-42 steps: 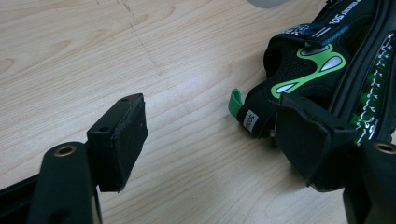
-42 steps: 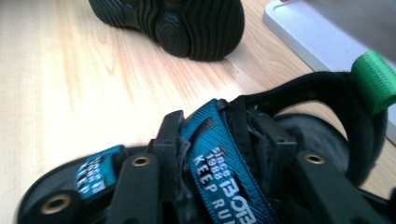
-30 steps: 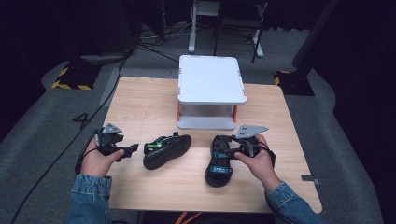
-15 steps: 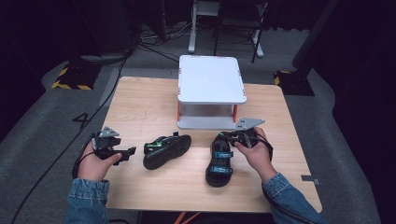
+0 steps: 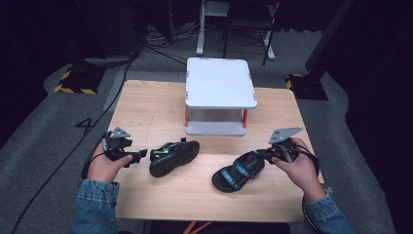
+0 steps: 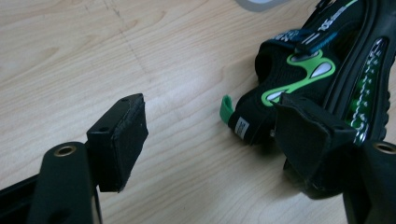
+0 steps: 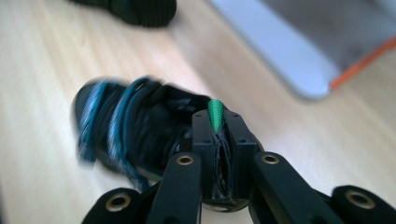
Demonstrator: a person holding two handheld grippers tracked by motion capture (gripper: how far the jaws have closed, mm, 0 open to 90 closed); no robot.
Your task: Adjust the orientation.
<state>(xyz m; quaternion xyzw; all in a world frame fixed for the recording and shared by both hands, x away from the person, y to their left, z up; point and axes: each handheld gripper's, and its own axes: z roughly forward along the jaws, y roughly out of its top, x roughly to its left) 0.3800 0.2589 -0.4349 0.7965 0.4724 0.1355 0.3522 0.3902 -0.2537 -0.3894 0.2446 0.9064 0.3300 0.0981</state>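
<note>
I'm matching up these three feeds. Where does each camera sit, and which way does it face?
High view: above the person's side, facing forward and down on the table; forearms, both hands show.
Left gripper view: on the left gripper, along open jaws at the green sandal.
Right gripper view: on the right gripper, shut on the blue sandal.
All share both sandals.

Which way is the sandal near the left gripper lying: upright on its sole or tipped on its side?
Tipped on its side: the left sandal shows its treaded sole edge-on, and its straps face sideways across the table.

Wooden table, white riser shelf, two sandals: green-trimmed, blue-strapped
</note>
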